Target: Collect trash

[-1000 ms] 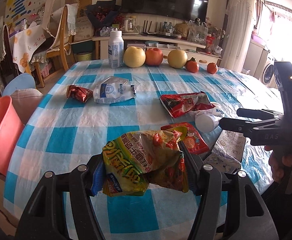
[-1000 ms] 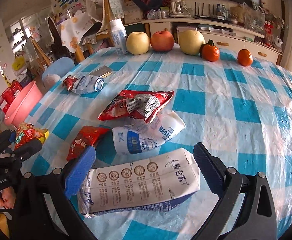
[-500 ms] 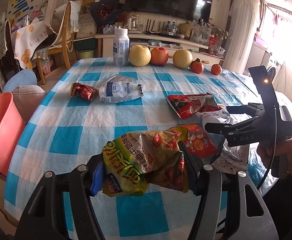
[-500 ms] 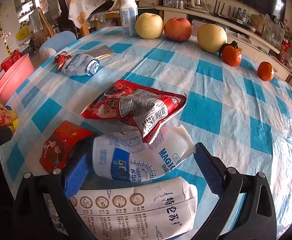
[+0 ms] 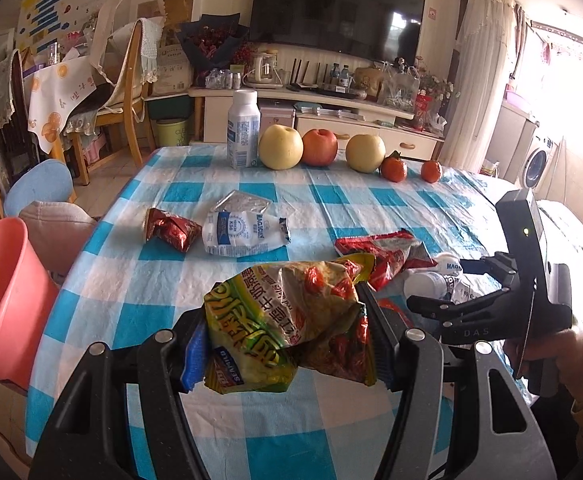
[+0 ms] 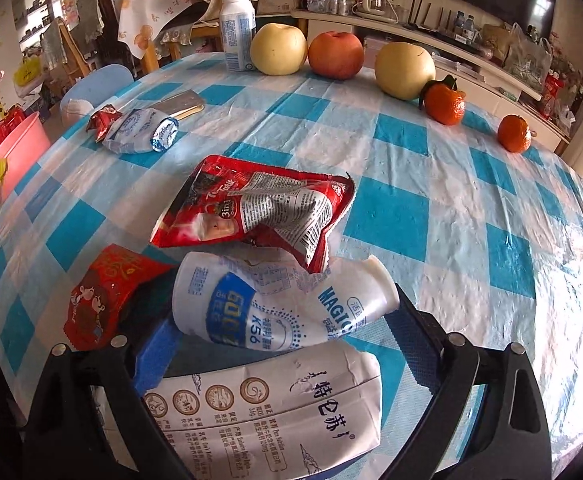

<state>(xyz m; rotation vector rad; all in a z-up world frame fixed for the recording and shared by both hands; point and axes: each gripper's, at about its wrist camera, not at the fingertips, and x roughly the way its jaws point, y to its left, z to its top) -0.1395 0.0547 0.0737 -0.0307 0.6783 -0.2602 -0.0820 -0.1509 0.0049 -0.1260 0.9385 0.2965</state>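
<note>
— Jaws first: on our left gripper [image 5: 287,344] they stand about half closed, pads pressing both sides of the crumpled yellow-green noodle wrapper [image 5: 287,320], which hangs clear above the table [image 5: 139,280]. On our right gripper [image 6: 279,340] the jaws are spread wide, one on each side of the crushed white yogurt bottle [image 6: 279,312], and we see no pad pressing on it, so we hold nothing there.

— So how far along are we?

— We judge it early. One piece is lifted, and the pink bin [image 5: 3,300] sits beside the table's left edge, well apart from the wrapper; we cannot see whether anything lies in it.

— And what is left on the table?

— Plenty. The red coffee sachet [image 6: 251,216] lies across the yogurt bottle, a flattened white milk carton [image 6: 271,412] is just under our right gripper, and a flat red packet [image 6: 103,296] lies beside its left jaw. Farther off are a small red wrapper [image 5: 171,232] touching a second squashed yogurt bottle [image 5: 243,232].

— The fruit?

— The apples and oranges, and the upright milk bottle [image 5: 243,132], look like keepers to us, not trash.
</note>
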